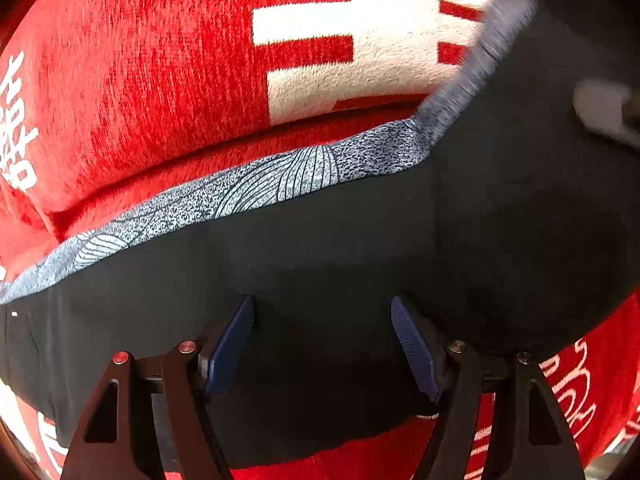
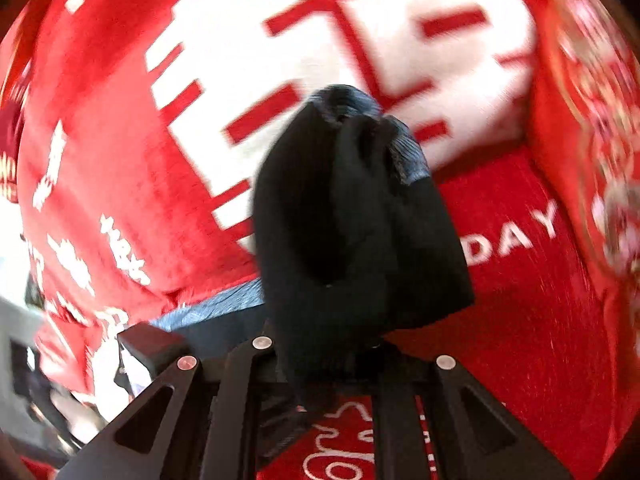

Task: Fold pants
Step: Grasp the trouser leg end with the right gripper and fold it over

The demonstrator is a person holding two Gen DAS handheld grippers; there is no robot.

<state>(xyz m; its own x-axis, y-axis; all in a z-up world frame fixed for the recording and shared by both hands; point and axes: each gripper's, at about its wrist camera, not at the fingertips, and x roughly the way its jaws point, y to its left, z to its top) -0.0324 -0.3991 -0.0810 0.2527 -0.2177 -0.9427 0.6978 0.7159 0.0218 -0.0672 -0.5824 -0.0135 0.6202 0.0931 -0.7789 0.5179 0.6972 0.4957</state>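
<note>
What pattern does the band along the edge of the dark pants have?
The speckled grey-blue band has thin curved, fan-like lines; it shows best in the left wrist view.

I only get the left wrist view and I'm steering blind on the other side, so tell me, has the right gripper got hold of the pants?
Observer: Yes. The right gripper is shut on a bunched fold of the black pants.
Operator: Is the bunch lying flat on the blanket?
Observer: No, it stands up from the jaws, in front of the red blanket.
Operator: Does the patterned band show there?
Observer: Yes, the grey-blue band crowns the bunch.
Operator: Can you see my left gripper from there?
Observer: No; low on the left there is only a dark blurred block I cannot identify.
</note>
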